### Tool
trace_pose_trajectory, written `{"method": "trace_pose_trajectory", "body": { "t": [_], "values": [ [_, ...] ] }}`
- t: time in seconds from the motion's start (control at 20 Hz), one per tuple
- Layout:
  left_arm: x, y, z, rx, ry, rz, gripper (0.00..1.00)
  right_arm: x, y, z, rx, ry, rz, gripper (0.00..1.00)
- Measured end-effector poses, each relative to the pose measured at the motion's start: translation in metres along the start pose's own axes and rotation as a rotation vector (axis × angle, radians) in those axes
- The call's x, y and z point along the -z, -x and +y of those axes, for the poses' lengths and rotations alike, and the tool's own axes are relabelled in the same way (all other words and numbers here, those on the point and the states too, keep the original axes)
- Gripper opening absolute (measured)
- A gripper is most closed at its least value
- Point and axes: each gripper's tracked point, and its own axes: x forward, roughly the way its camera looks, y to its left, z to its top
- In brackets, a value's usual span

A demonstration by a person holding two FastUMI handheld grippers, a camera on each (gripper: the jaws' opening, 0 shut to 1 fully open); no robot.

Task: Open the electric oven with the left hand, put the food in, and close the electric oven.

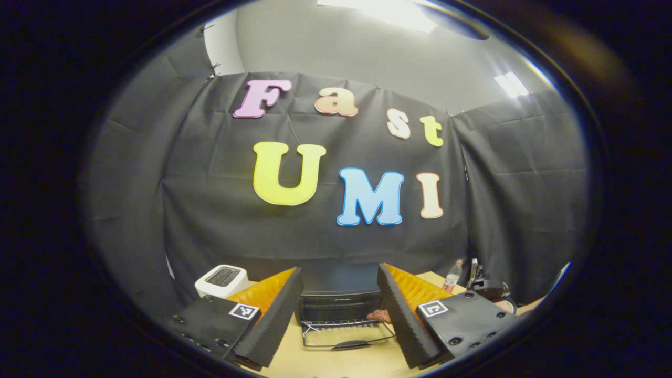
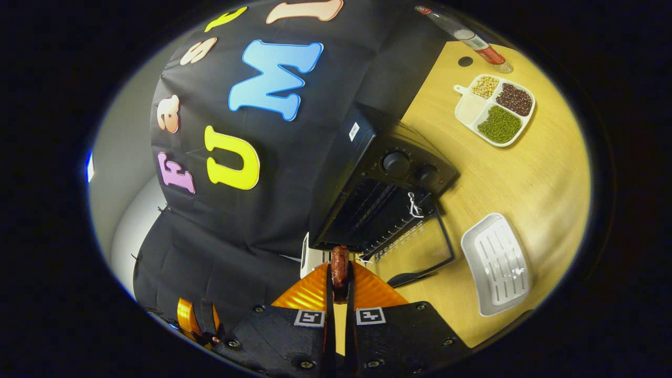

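Oven: the oven (image 2: 378, 184) stood at the back of the worktop (image 2: 530, 178); its door (image 2: 420, 247) was already folded down flat, the cavity open towards us.
Food: we held a piece of browned food (image 2: 339, 270), sausage-like, just in front of the oven mouth and above the near edge of the door.
Right gripper (image 2: 339, 281): fingers pressed in on the food from both sides, pinching it near their tips.
Left gripper (image 1: 340, 310): fingers spread wide with nothing between them, pointed at the open oven from a little way back; the door handle (image 1: 350, 345) lay low between them.
Step in hand: loading, as we judged it.
How to do it well: we reckoned the food should go in level over the rack (image 2: 367, 210), clear of the door edge and the upper frame, and be let go only once resting.
Risk: a thin pinch could let it roll.
Nearby: a white tray (image 2: 496, 265) beside the door, a divided dish of beans (image 2: 496, 107) well apart.
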Motion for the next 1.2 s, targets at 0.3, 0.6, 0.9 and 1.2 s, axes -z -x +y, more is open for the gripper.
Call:
{"method": "trace_pose_trajectory", "body": {
  "t": [0.3,0.6,0.9,1.2],
  "values": [
    [0.002,0.013,0.04,-0.036,0.002,0.014,0.97,0.0,-0.074,-0.009,0.045,-0.081,-0.069,0.07],
    [0.018,0.024,0.079,-0.094,0.016,0.061,0.98,-0.015,-0.134,-0.026,0.073,-0.093,-0.134,0.07],
    [0.032,0.015,0.103,-0.107,0.025,0.118,0.95,-0.026,-0.18,-0.04,0.093,-0.133,-0.239,0.08],
    [0.03,0.006,0.12,-0.105,0.019,0.114,0.94,-0.034,-0.204,-0.043,0.14,-0.113,-0.332,0.07]
  ]
}}
